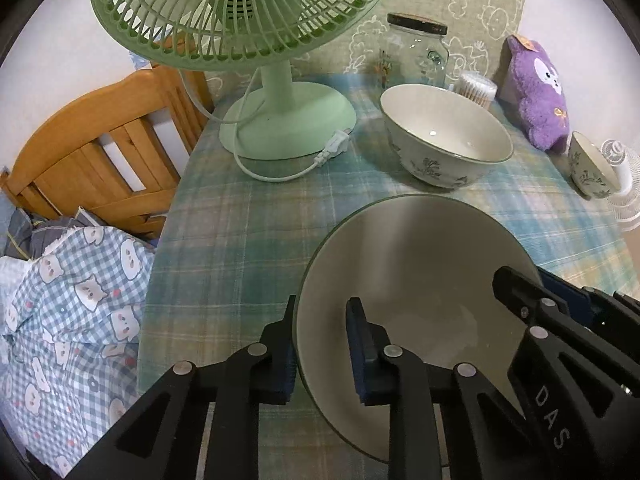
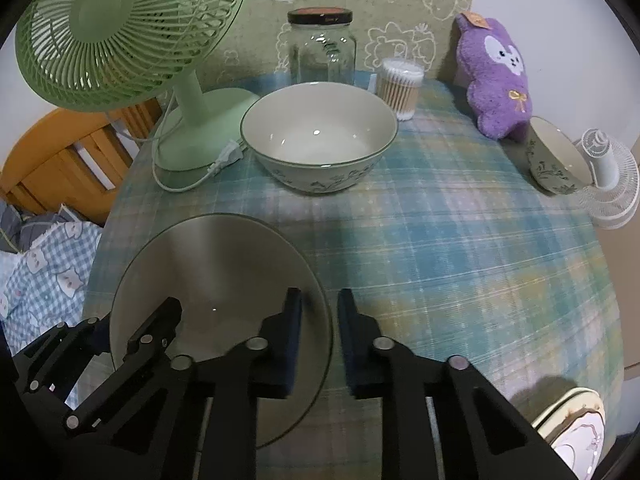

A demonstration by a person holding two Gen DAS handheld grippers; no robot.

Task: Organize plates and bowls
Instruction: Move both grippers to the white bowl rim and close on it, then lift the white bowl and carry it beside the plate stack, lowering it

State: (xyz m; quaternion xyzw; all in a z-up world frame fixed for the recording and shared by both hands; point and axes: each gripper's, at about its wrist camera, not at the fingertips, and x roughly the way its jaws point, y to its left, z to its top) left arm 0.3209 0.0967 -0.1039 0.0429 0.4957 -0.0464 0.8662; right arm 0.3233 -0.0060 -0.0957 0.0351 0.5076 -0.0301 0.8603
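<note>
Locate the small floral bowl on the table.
The small floral bowl sits at the far right edge of the plaid tablecloth in the right wrist view, just in front of the purple plush toy and beside the white mini fan.

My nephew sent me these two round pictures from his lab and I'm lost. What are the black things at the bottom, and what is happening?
They are two hand-held tongs, one in each of a person's hands, each with a wide-angle camera looking along its fingers. One picture comes from the left tongs, the other from the right tongs. Both straddle opposite rims of one plate on a plaid tablecloth and appear closed on it. Behind it sit a large bowl, a small bowl, a green fan, a glass jar, cotton swabs and a purple plush toy.
</note>
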